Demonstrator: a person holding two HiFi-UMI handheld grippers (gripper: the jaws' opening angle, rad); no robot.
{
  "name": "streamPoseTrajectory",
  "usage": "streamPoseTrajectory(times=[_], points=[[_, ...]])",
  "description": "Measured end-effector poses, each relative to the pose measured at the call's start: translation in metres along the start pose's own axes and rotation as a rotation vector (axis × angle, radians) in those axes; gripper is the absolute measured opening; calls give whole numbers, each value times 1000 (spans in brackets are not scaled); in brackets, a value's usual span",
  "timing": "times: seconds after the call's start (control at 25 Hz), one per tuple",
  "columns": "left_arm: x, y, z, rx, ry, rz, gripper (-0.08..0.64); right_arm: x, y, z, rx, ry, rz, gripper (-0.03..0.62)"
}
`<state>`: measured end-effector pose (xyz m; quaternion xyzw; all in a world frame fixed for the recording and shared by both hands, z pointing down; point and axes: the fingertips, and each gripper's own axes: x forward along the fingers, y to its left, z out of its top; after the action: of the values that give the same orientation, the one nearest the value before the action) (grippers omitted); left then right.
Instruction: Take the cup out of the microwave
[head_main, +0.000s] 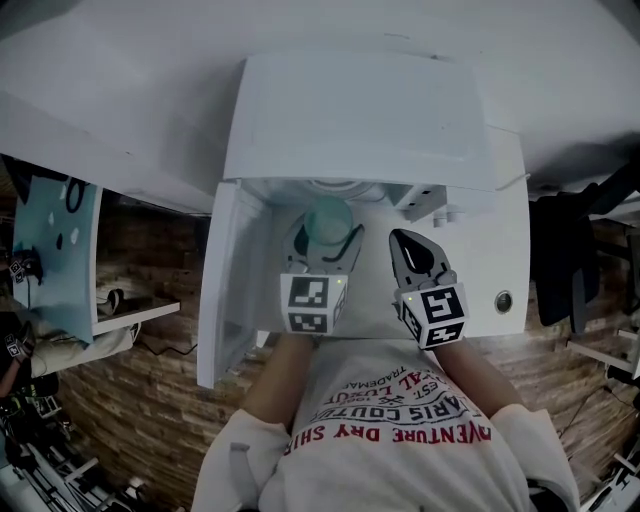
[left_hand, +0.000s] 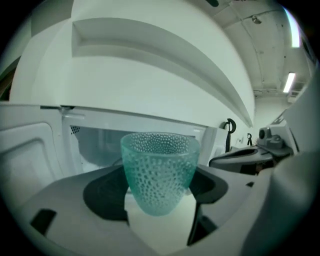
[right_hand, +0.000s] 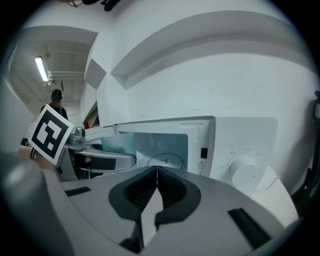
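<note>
– So where's the cup (left_hand: 159, 172)?

– Right at the mouth of the microwave (head_main: 360, 120), upright, with the cavity just behind it. It's a clear teal cup with a bumpy wall.

– Who has it?

– The left gripper (head_main: 325, 240). Its jaws stand wide, one on each side of the cup, and they press on its lower wall. The rim stands above them.

– And the right gripper (right_hand: 157, 170)?

– Jaws closed tip to tip, nothing between them. It's level with the left one, in front of the microwave's right half, near the dial (right_hand: 242, 167).

– Is the door (head_main: 225, 290) open?

– Yes, swung out to the microwave's left. The left gripper and the cup sit between it and the right gripper.

– Anything inside the microwave?

– From the right gripper view I only see the turntable (right_hand: 162, 161) on the cavity floor.

– Does the cup touch the microwave?

– I can't tell. Its base shows over pale surface in the left gripper view.
</note>
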<state>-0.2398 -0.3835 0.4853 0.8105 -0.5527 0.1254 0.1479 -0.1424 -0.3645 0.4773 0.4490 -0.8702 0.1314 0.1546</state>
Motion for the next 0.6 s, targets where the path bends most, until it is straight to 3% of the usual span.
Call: streamPoseTrajectory(times=[0.28,0.6], points=[[-26,-17,45,34,-66,-17,368,-22,-1,52,-10,-135,-16,12],[-41,-23,81,67,-139,-23,368,-39,1,75,-39,-206,-15,12]])
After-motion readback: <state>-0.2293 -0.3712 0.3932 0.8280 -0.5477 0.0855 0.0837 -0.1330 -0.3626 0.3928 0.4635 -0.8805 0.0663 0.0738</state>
